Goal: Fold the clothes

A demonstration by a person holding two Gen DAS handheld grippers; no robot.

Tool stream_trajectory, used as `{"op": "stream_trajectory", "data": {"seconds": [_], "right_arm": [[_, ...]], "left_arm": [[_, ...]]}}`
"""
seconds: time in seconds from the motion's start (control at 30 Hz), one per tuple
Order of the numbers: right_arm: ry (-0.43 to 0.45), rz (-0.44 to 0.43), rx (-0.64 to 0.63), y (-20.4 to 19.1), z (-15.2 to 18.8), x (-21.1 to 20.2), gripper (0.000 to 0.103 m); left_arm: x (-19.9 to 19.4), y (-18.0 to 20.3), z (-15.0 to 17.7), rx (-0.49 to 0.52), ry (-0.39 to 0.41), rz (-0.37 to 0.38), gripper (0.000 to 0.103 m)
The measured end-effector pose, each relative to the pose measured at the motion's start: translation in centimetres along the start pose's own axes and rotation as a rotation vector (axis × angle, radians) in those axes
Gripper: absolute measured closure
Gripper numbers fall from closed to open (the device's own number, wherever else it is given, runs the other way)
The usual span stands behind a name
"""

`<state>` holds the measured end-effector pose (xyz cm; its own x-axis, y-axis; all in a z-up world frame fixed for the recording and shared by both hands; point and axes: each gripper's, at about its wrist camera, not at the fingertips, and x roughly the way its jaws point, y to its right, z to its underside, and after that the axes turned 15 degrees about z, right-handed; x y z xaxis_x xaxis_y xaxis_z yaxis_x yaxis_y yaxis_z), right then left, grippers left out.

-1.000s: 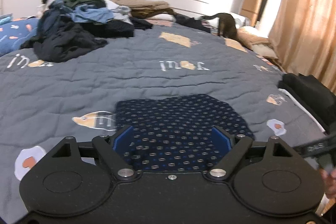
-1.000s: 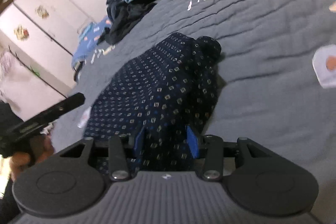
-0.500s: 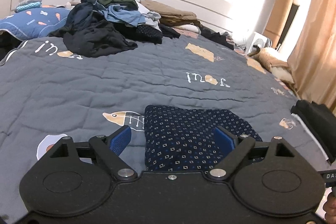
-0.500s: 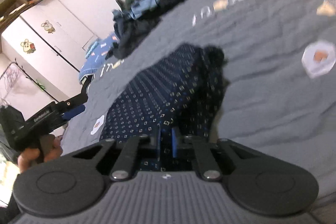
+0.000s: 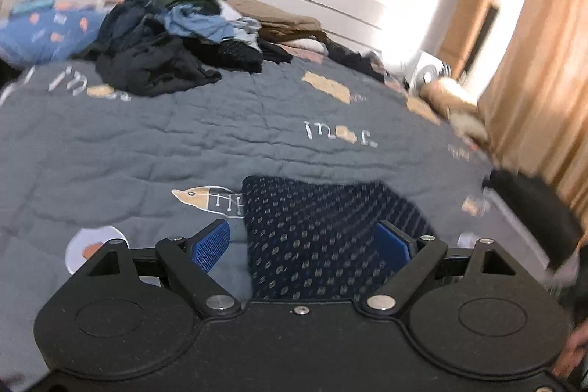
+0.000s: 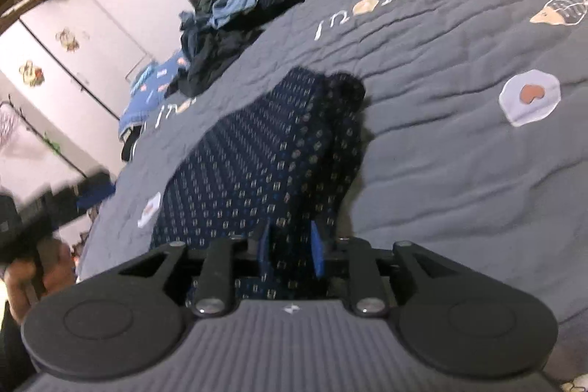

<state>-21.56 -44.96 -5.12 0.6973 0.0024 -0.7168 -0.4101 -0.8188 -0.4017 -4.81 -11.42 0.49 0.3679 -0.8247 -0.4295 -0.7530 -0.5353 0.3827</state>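
looking along the left gripper (image 5: 301, 243), its blue pads stand wide apart, released, with the near edge of a navy patterned garment (image 5: 323, 226) lying between them, nearer the right pad. the garment rests folded on the near part of a grey quilted bedspread (image 5: 183, 149). far left sits a heap of unfolded clothes (image 5: 172, 43); an orange curtain (image 5: 544, 61) hangs at the right.

from the right wrist, the right gripper (image 6: 290, 247) has its pads drawn close with navy cloth between them, though whether they pinch it i cannot tell. the garment (image 6: 257, 164) stretches away to the far left, one end bunched. at the left edge a blurred hand (image 6: 33, 270) holds the other tool.
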Motion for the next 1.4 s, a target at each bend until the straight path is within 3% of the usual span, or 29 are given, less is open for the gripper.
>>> {"op": "stream_trajectory", "data": {"seconds": [0.07,0.17,0.27,0.33,0.5,0.6,0.87,1.03,1.17,1.4], "right_arm": [[0.03,-0.004,0.02,0.2,-0.7,-0.6,0.079],[0.077,-0.037,0.05,0.3,-1.5,-1.4,0.078],[0.123,-0.085,0.101,0.0,-1.8,-1.6,0.077],[0.121,-0.135,0.108,-0.9,-1.6,-1.0,0.076],[0.079,-0.14,0.032,-3.3,-0.9,1.0,0.076],[0.054,-0.143,-0.013,-4.7,-0.4,2.2,0.075],[0.003,-0.145,-0.059,-6.5,0.0,4.1,0.075],[-0.005,-0.131,-0.055,-6.9,-0.5,4.7,0.074],[-0.001,-0.119,-0.059,-7.5,-1.0,4.9,0.074],[-0.009,-0.166,-0.128,-11.2,-4.7,5.8,0.073]], "left_arm": [[-0.3,0.2,0.6,0.026,-0.003,-0.019,0.018],[-0.7,-0.8,1.2,-0.047,0.042,-0.086,0.019],[0.0,-1.5,1.8,-0.024,-0.01,-0.16,0.02],[0.7,-1.4,2.2,0.014,-0.033,-0.202,0.02],[3.6,-1.5,2.4,0.056,-0.057,-0.29,0.018],[4.8,-1.5,3.0,0.079,-0.119,-0.292,0.018],[3.6,0.3,4.9,0.203,-0.249,-0.243,0.018],[1.6,1.9,5.6,0.323,-0.287,-0.128,0.019],[-0.2,1.8,5.4,0.312,-0.257,0.012,0.019],[-0.8,2.3,6.2,0.35,-0.271,0.156,0.019]]}}
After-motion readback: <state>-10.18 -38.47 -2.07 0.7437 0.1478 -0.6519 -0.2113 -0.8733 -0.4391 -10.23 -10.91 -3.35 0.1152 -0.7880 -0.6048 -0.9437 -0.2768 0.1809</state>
